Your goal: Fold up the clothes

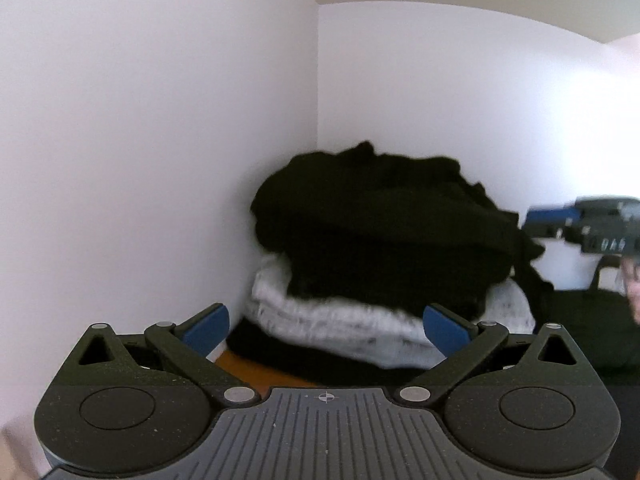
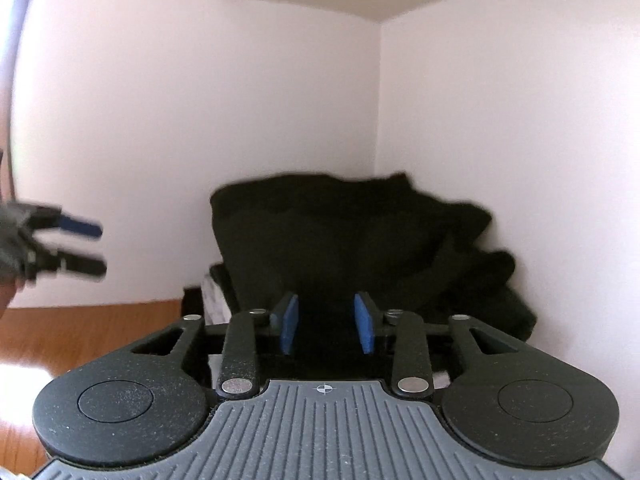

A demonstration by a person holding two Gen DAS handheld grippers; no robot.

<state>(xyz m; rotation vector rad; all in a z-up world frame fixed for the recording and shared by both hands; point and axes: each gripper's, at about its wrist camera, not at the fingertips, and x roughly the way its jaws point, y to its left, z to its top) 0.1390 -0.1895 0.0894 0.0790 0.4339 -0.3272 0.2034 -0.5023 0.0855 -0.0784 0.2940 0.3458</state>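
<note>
A stack of folded clothes sits in the corner of two white walls. On top lies a black garment (image 1: 380,220) (image 2: 340,232), over a white-grey one (image 1: 340,320) and more black cloth at the bottom. My left gripper (image 1: 326,326) stands wide open just in front of the stack, with nothing between its blue pads (image 1: 208,328). It shows blurred at the left of the right wrist view (image 2: 80,248). My right gripper (image 2: 327,322) is open at the black garment; dark cloth shows in the gap, but the pads (image 2: 289,322) do not press on it. It enters the left wrist view at the right (image 1: 536,224).
The clothes rest on an orange-brown wooden table (image 2: 100,328) (image 1: 248,368). White walls close in behind and beside the stack. A dark bag-like thing (image 1: 592,320) stands to the right of the stack, and a hand (image 1: 632,292) shows at the right edge.
</note>
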